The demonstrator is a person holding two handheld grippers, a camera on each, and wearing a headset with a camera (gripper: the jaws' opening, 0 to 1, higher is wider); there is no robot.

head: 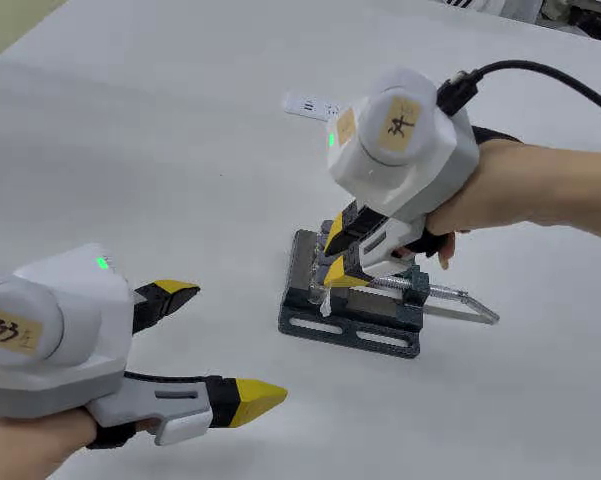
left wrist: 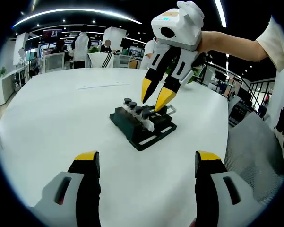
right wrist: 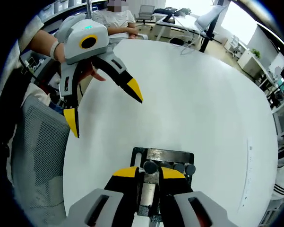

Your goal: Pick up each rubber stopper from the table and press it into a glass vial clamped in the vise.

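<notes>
Right gripper (head: 330, 262) is down over the vise (head: 350, 325), jaws narrow, can't tell if they're pinching anything. The vise sits well in from the table (head: 180, 150) edges, with dark stoppers (left wrist: 133, 105) on its vials. Left gripper (head: 235, 342) hangs nearer the person, jaws wide, nothing in them.

Your left gripper (head: 225, 342): lower left, jaws spread wide over the white table (head: 160, 150) | Your right gripper (head: 332, 260): yellow tips narrowly parted, pointing down at the dark vise (head: 350, 322) | white strip (head: 308, 105): lying beyond the vise.
</notes>
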